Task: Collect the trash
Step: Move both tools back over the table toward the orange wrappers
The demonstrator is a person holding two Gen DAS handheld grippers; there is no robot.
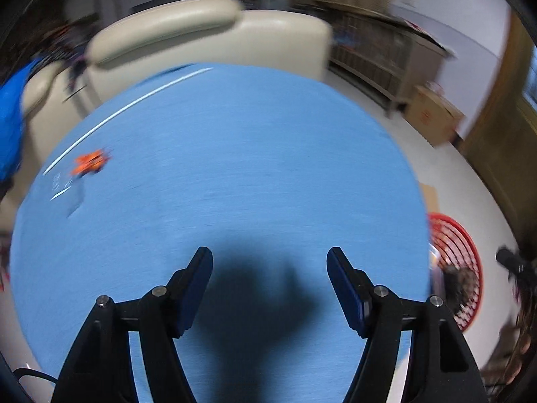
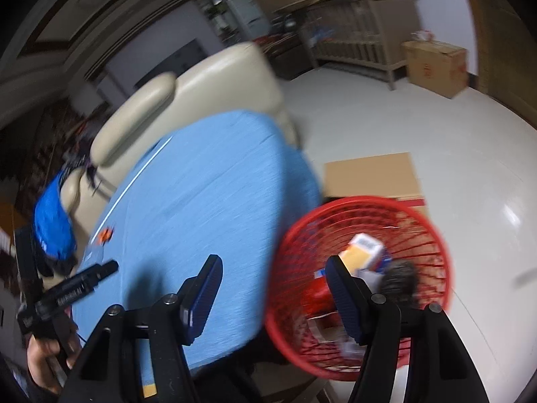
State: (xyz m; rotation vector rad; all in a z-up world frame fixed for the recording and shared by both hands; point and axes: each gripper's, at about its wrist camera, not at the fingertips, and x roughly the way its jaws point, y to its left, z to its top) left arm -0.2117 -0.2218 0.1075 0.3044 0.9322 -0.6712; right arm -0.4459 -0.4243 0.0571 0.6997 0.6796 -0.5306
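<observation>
A big round desk with a blue cloth fills most of the left wrist view. In the right wrist view the same desk sits to the left. Both pictures are a bit blurry.

Behind the desk is a cream sofa. The floor is pale and shiny. A flat piece of brown cardboard lies on it, just behind the basket.

A red basket made of thin bars stands on the floor, right beside the edge of the desk. Inside it are a small white and orange box, something dark and fuzzy, and some red stuff. I cannot tell what the dark thing is.

A small orange piece of trash lies on the desk, far over by the left edge, near a thin white line. It is well apart from both grippers.

The left gripper is over the desk with its fingers wide apart and nothing between them. Its dark shadow falls on the cloth below.

The right gripper is above the edge of the desk and the basket. Its fingers are wide apart too, holding nothing.
</observation>
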